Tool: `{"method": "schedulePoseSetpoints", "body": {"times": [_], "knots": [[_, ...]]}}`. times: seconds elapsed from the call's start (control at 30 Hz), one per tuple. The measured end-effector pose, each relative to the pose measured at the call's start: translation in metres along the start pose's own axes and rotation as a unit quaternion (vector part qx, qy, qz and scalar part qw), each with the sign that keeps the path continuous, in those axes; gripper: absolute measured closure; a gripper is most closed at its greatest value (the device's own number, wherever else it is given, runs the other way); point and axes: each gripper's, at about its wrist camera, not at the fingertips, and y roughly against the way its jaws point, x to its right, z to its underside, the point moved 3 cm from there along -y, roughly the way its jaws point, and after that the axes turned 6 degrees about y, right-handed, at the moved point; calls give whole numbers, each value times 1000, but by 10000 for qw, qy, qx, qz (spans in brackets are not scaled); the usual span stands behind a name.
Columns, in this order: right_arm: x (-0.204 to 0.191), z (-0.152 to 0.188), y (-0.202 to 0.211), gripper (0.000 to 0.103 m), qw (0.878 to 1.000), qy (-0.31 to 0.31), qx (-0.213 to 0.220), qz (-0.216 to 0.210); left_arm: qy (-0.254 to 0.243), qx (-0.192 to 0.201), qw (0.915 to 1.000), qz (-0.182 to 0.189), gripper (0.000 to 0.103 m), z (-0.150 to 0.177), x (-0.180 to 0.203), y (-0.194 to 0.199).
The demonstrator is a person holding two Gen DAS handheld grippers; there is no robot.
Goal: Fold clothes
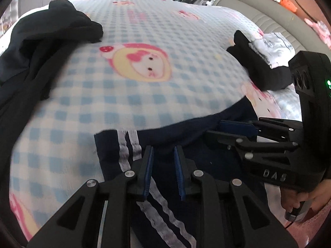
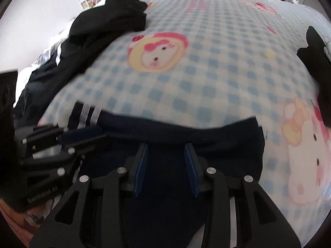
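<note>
Left wrist: navy garment's (image 1: 186, 136) stripes (image 1: 128, 144) run toward camera.

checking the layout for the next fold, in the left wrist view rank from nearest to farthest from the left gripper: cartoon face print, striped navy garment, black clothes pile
1. striped navy garment, right under the left gripper
2. cartoon face print, mid-blanket, ahead
3. black clothes pile, far left

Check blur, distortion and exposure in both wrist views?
Left wrist: the checked blue-and-white blanket is motion-smeared, the left gripper sharp, fisheye bows the bed. Right wrist: heavier smear on the navy garment with white stripes; the pile of black clothes reads as near-solid black.
</note>
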Motion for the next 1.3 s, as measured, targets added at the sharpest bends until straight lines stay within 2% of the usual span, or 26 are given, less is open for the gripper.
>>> {"method": "schedulePoseSetpoints", "body": {"times": [0.13,0.23,0.27,0.33,0.4,0.47,0.53,0.6,0.63,0.7,0.8,0.93,1.03,1.17,1.3], "knots": [[7,-11,-6,66,9998,-146,81,54,280,157,9993,-204,81,-10,-13,0],[12,-12,2,66,9985,-389,372,67,545,330,9973,-363,80,-15,-23,5],[14,-11,6,66,9977,-503,458,21,553,348,9975,-272,80,-15,-22,9],[17,-9,12,66,9959,-668,609,-74,434,363,9984,-53,74,-15,-16,12],[12,-6,12,66,9973,-500,529,-14,187,316,9993,96,67,-11,-6,15],[7,-4,9,66,9987,-306,382,122,-8,267,9995,-153,65,-7,-1,14],[12,1,5,66,9986,-300,268,334,25,247,9989,-405,65,-4,-7,11],[24,3,4,66,9968,-583,381,391,424,418,9981,-142,65,-3,-21,19],[29,5,11,66,9954,-741,462,397,611,567,9964,-126,65,-3,-28,29],[32,11,29,66,9930,-921,648,360,687,751,9946,-216,65,3,-32,49],[18,28,56,65,9937,-763,826,33,670,680,9954,-123,65,26,-24,71],[-3,74,75,63,9939,-779,664,-400,942,563,9939,90,65,61,-19,89],[-14,108,77,60,9930,-927,494,-533,1262,549,9900,304,65,88,-18,98],[-27,145,76,60,9923,-1092,305,-490,1268,497,9907,59,65,112,-11,101],[-38,159,85,60,9937,-1050,325,-237,1081,547,9925,-138,65,129,1,106]]}}
